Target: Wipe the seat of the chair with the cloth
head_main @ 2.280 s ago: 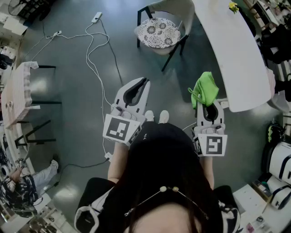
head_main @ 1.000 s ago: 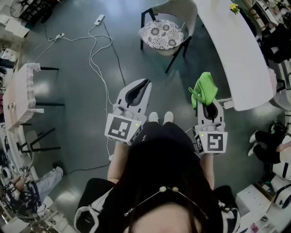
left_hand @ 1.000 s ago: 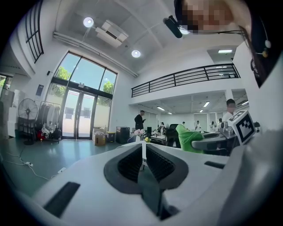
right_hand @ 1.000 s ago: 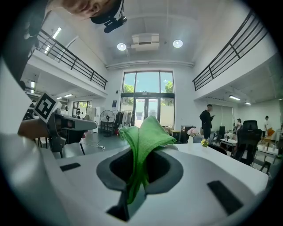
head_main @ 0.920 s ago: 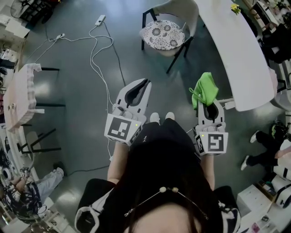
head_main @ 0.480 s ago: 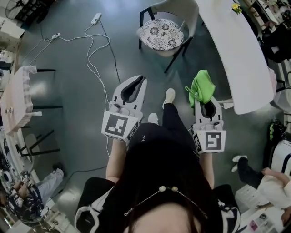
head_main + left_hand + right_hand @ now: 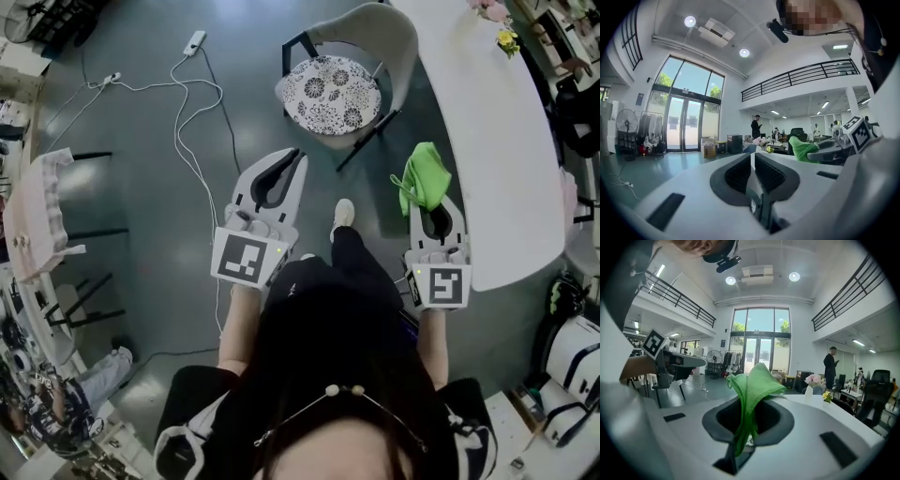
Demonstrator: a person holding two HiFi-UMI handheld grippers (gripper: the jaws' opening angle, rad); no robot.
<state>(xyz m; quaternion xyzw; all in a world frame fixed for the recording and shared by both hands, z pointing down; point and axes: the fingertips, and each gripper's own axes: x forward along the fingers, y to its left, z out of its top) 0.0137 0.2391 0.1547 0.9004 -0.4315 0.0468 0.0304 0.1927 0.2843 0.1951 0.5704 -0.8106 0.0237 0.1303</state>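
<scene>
Right gripper [image 7: 430, 199] pinching green cloth [image 7: 425, 176]; left gripper [image 7: 292, 161] jaws pressed together, empty

**Speaker 1:** What is out of sight here?

**Speaker 2:** The cloth's [image 7: 751, 380] lower end vanishes between the right gripper's [image 7: 436, 202] closed jaws. The white table [image 7: 487, 141] runs off the top and right edges.

**Speaker 1:** And the chair [image 7: 330, 92]?

**Speaker 2:** Its legs are mostly hidden beneath the seat. A far-off standing person [image 7: 831, 364] is too small to describe.
</scene>
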